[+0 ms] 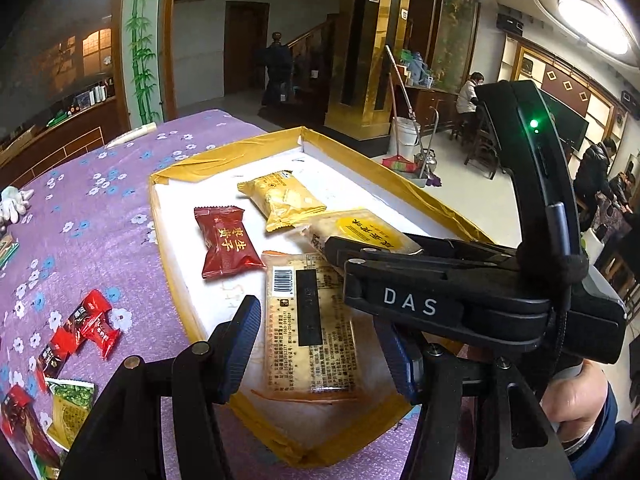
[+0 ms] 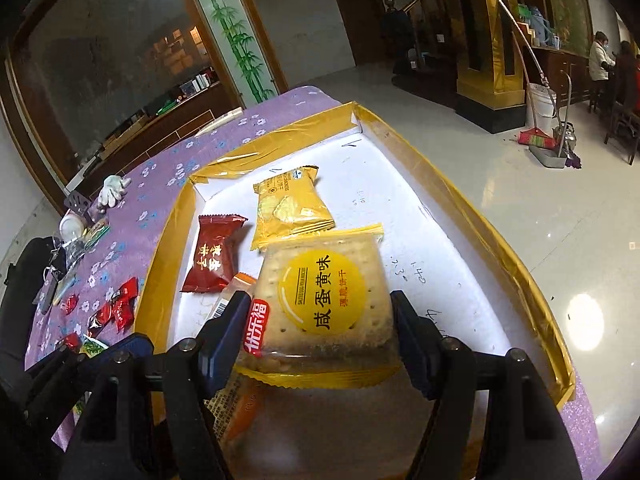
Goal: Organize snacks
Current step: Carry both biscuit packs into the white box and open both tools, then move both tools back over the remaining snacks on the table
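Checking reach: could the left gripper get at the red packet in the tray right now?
Probably yes: the left gripper stands open over the barcode packet, and the red packet lies uncovered just beyond, with nothing between.

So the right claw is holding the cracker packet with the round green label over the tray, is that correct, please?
Not quite: the label is yellow, not green. The right wrist view shows the right claw holding the cracker packet, with its round yellow label, over the tray.
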A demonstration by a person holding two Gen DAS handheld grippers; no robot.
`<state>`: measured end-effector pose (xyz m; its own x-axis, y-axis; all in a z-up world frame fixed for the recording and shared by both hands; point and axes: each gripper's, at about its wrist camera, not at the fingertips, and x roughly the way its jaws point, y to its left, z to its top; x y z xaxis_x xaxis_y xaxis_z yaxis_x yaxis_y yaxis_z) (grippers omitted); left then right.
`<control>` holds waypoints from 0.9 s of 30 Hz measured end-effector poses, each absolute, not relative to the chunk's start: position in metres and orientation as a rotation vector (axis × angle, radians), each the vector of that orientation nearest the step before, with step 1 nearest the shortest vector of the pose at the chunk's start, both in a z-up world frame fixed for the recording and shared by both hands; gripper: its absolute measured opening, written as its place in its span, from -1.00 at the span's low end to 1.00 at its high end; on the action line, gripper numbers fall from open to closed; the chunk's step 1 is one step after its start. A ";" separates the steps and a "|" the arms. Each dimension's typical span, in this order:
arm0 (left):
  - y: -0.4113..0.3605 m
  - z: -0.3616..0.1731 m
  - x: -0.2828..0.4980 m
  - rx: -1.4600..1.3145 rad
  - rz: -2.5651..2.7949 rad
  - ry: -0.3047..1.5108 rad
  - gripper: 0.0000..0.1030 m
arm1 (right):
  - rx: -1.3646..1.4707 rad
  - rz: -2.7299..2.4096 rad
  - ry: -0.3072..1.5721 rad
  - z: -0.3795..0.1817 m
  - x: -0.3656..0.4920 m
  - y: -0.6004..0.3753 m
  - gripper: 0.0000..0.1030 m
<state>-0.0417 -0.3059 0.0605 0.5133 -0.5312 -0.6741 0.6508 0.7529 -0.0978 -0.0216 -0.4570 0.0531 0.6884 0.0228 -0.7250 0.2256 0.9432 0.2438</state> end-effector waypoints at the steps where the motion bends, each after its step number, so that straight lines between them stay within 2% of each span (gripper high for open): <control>1: -0.306 0.060 -0.042 0.177 -0.713 0.745 0.20 | 0.328 -0.117 0.805 0.053 -0.022 -0.457 0.34; 17: -0.308 0.059 -0.043 0.202 -0.688 0.724 0.20 | 0.322 -0.109 0.706 0.069 -0.036 -0.457 0.35; 27: -0.298 0.070 -0.041 0.153 -0.677 0.725 0.20 | 0.407 -0.160 0.495 0.092 -0.065 -0.478 0.36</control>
